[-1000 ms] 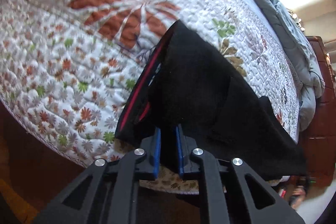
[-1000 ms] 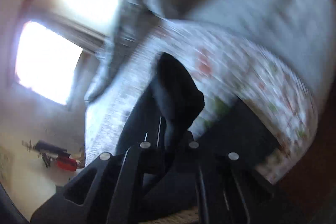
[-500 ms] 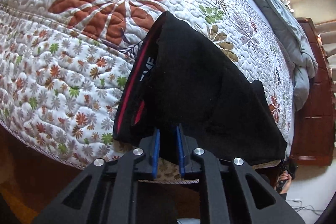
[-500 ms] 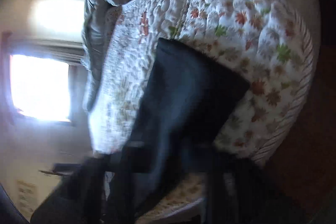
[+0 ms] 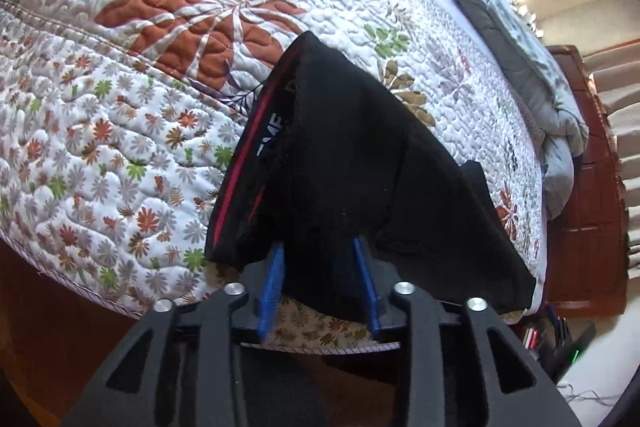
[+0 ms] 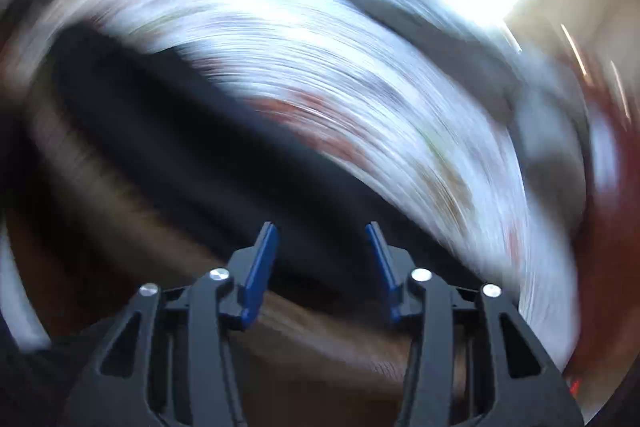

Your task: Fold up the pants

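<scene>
The black pants (image 5: 360, 163), with a red stripe and white letters on the waistband, lie folded on the floral quilt (image 5: 160, 75) near the bed's front edge. My left gripper (image 5: 319, 251) is at their near edge. Its jaws are opening, and the blue pads (image 5: 274, 271) stand apart with a loose fold of black cloth between them. In the right wrist view everything is smeared by motion. The pants (image 6: 192, 147) show there as a dark band ahead. My right gripper (image 6: 322, 231) has its jaws opening with nothing between them.
A grey-blue duvet (image 5: 532, 75) is bunched along the far right side of the bed. Red-brown wooden furniture (image 5: 588, 211) stands beyond it. Brown floor (image 5: 48, 311) lies below the quilt's edge, with small items (image 5: 560, 339) on it at the lower right.
Both grippers' jaws have parted from shut. The left one has let go of the pants' near edge. The right one has released the cloth and swings fast, blurring its view.
</scene>
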`<state>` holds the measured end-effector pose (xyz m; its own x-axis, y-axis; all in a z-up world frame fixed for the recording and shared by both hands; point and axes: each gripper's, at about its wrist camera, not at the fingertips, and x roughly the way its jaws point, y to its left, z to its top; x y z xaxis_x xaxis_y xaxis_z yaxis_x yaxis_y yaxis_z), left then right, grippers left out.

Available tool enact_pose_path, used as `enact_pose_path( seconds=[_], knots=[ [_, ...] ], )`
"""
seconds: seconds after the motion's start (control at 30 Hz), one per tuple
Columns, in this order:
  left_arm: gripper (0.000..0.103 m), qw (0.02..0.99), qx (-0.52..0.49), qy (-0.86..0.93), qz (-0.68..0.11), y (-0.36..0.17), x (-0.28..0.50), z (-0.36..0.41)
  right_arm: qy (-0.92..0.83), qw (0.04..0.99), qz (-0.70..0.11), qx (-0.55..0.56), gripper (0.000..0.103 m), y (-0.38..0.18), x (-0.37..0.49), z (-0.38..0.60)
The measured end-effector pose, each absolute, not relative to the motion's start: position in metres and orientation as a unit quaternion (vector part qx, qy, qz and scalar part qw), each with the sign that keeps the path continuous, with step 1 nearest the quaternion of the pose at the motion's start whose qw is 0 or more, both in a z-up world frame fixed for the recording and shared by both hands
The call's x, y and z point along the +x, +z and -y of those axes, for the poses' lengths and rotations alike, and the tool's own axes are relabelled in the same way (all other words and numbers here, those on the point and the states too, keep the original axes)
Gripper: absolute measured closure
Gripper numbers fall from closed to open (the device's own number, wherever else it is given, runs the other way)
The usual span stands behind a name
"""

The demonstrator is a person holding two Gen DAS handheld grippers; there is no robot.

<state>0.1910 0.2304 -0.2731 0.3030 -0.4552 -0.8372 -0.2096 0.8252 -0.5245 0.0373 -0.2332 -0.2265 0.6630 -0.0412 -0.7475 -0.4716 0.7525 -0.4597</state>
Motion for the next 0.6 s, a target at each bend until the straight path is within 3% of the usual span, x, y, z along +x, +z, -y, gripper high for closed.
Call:
enact_pose_path(
  seconds=[0.13,0.33,0.53,0.6],
  knots=[
    [0.050,0.771,-0.260,-0.061,-0.578,-0.273,0.182,-0.221,0.215,0.798,-0.306,-0.472,0.065,-0.265,0.031,0.112],
    [0.051,0.785,-0.233,-0.054,-0.571,-0.275,0.178,-0.214,0.258,0.760,-0.273,-0.531,0.075,-0.296,0.046,0.033],
    [0.063,0.780,-0.262,-0.055,-0.565,-0.279,0.178,-0.224,0.270,0.735,-0.290,-0.551,0.075,-0.316,0.044,0.011],
    [0.071,0.778,-0.263,-0.053,-0.567,-0.282,0.177,-0.226,0.264,0.729,-0.293,-0.559,0.075,-0.321,0.047,0.009]
  ],
)
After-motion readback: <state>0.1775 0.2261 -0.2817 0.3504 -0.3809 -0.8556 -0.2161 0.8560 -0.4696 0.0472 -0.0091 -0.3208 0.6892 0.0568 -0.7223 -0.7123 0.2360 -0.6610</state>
